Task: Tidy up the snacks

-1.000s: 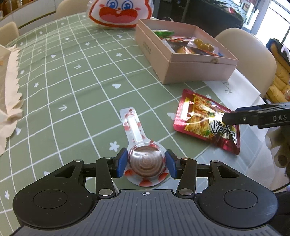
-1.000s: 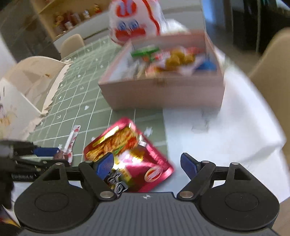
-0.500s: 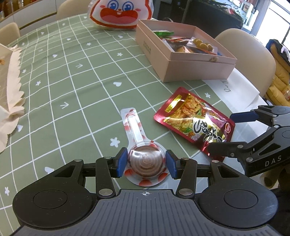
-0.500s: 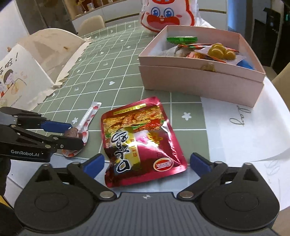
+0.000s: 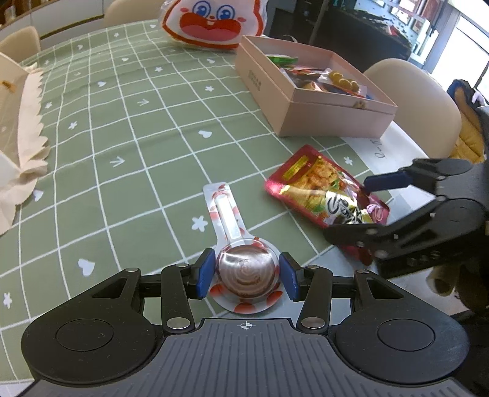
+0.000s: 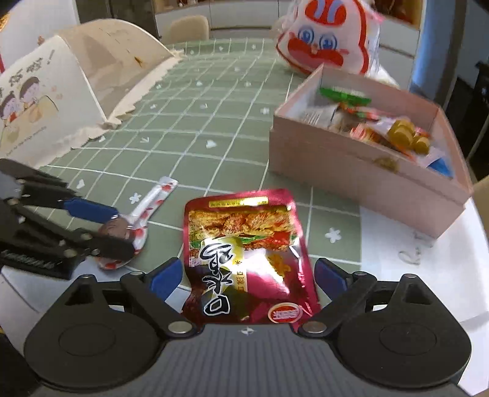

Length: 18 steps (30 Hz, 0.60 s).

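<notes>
The red snack pouch (image 6: 244, 259) lies flat on the tabletop (image 5: 128, 146) in the lower middle of the right wrist view, its lower end between the blue pads of the right tongs (image 6: 249, 274). Those tongs stand wide and are closing; the pads sit just beside the pouch's edges, not pressing on it. In the left wrist view the same pouch (image 5: 321, 195) lies at centre right, with the right tongs (image 5: 360, 207) reaching over its near end from the right edge.

The lollipop in its clear wrapper (image 5: 244, 271) lies at the lower centre of the left wrist view, stick pointing up the frame. The left tongs (image 5: 247, 276) are closed on its round head, a blue pad against each side.

The pink box (image 5: 311, 113), holding several snack packets, sits in the upper right on the green checked cloth. A bunny-face bag (image 5: 211, 21) rests just behind it at the top.
</notes>
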Each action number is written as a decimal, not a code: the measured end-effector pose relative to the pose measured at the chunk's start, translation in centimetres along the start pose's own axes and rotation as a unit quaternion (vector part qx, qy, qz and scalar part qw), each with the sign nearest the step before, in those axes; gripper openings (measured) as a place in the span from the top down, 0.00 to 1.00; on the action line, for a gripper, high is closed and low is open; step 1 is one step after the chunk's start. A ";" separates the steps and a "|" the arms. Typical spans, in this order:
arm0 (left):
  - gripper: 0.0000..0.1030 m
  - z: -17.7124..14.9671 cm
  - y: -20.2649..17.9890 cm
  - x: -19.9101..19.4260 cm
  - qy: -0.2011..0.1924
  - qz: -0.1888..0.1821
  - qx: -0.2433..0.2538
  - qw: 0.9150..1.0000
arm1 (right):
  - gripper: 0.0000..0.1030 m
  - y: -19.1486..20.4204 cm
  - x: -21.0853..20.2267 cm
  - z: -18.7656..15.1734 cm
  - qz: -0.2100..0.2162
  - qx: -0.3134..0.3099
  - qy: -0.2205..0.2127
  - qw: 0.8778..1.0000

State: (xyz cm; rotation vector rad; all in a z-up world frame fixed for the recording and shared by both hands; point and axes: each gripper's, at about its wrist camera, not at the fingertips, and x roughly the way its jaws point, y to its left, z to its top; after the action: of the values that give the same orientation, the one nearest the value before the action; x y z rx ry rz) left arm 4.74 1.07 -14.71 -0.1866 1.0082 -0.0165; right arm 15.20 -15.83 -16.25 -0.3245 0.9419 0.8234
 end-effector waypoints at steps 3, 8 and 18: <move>0.50 -0.3 0.2 -0.2 -0.001 -0.004 -0.003 1.000 | 0.08 0.5 -0.2 -0.1 0.013 0.007 0.007 1.000; 0.50 -0.5 0.3 -0.4 -0.002 -0.006 -0.006 1.000 | 0.09 1.6 -1.2 -0.4 0.004 -0.016 -0.013 1.000; 0.50 -0.8 0.0 -0.4 -0.006 0.000 -0.001 1.000 | 0.06 0.2 0.8 0.5 -0.029 0.022 -0.010 0.999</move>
State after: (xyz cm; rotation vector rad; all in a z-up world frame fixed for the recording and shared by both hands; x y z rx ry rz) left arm 3.86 1.02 -14.77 -0.1891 0.9960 -0.0147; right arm 15.59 -15.03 -16.66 -0.3033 0.9270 0.7503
